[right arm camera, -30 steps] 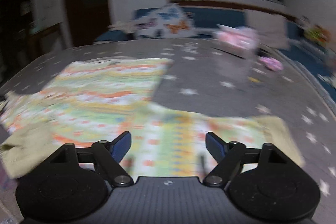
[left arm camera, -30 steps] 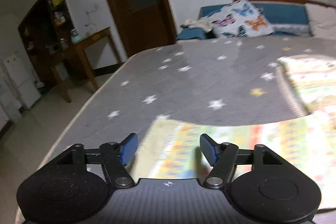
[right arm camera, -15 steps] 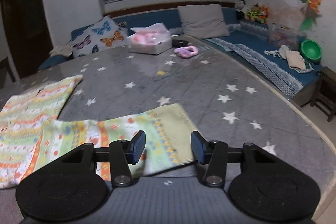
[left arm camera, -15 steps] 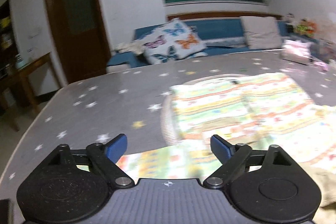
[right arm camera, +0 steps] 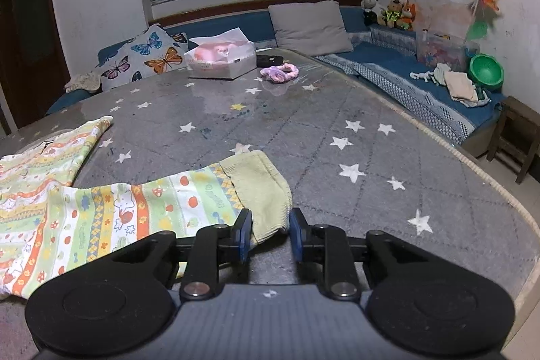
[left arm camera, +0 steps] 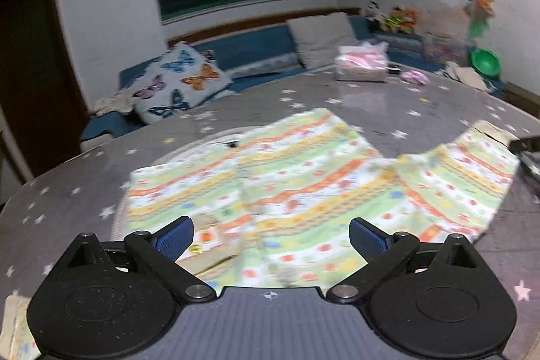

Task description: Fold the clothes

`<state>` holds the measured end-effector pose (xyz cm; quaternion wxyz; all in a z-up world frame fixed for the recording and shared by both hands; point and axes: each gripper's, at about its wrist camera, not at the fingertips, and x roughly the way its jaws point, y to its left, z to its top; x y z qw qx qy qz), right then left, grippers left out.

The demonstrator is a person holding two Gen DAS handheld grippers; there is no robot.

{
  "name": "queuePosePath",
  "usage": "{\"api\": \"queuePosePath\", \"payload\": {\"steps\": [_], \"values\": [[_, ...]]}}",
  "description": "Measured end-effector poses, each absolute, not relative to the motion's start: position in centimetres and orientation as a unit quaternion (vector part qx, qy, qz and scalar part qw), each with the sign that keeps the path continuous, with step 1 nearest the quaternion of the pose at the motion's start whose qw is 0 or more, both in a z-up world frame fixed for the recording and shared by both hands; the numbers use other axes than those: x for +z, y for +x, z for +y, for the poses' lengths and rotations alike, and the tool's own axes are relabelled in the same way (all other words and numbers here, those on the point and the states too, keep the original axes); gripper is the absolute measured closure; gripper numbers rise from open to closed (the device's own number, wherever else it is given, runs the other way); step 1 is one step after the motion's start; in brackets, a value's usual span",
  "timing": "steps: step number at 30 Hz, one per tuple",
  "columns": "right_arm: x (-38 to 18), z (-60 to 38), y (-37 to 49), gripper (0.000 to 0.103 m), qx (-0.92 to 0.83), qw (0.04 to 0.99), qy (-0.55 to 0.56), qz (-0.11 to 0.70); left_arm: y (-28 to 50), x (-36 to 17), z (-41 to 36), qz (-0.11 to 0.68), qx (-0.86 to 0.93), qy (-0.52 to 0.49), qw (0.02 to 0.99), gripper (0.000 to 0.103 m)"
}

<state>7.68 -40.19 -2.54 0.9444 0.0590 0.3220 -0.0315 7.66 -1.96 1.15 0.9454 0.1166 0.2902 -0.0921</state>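
A striped, cartoon-print garment [left arm camera: 287,184] in green, orange and yellow lies spread on the grey star-patterned table [left arm camera: 422,110]. My left gripper [left arm camera: 271,238] hangs open just above the garment's near edge, with its blue pads wide apart and nothing held. In the right wrist view one leg of the garment [right arm camera: 101,211] stretches to the right and ends in a plain green cuff [right arm camera: 263,188]. My right gripper [right arm camera: 270,233] is shut on the near corner of that cuff. The cloth fills the narrow gap between its pads.
At the far side of the table [right arm camera: 337,110] sit a pink tissue pack [right arm camera: 221,56] and a purple hair band [right arm camera: 278,71]. A blue sofa [right arm camera: 388,63] with a butterfly pillow [right arm camera: 145,56] wraps the back and right. A wooden stool [right arm camera: 516,130] stands off the right edge.
Both views swung right. The left gripper moved over the garment's body and opened wider. The right gripper reached the green cuff and closed its fingers on it.
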Motion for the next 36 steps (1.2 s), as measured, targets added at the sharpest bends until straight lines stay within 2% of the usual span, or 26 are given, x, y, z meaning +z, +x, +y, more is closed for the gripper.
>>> {"api": "queuePosePath", "payload": {"steps": [1,4,7,10,13,20,29,36], "values": [[-2.6,-40.2,7.6,0.080,-0.032,0.945,0.059,0.321,7.7,1.0,-2.6,0.292,-0.098,0.119,0.944,0.003],[-2.7,-40.5,7.6,0.070,-0.038,0.945,0.069,0.316,7.9,0.6,-4.2,0.297,-0.115,0.127,0.939,0.003],[-2.8,-40.6,7.5,0.071,-0.038,0.946,0.073,0.313,8.0,0.1,-5.7,0.301,-0.127,0.141,0.934,0.003],[-2.7,-40.8,7.5,0.088,-0.031,0.946,0.083,0.313,8.1,-0.4,-6.8,0.307,-0.137,0.149,0.930,0.003],[-2.1,-40.9,7.5,0.094,-0.021,0.944,0.100,0.312,8.1,-0.8,-7.5,0.311,-0.145,0.156,0.926,0.003],[2.2,-40.9,6.9,0.095,0.018,0.951,0.149,0.271,7.9,-1.9,-8.5,0.317,-0.155,0.170,0.920,0.003],[9.8,-35.6,6.8,0.095,0.112,0.967,0.113,0.200,8.0,-2.6,-9.1,0.319,-0.166,0.172,0.917,0.003],[13.2,-28.8,7.8,0.095,0.195,0.962,0.071,0.177,7.5,-2.5,-8.9,0.311,-0.171,0.162,0.921,0.003]]}}
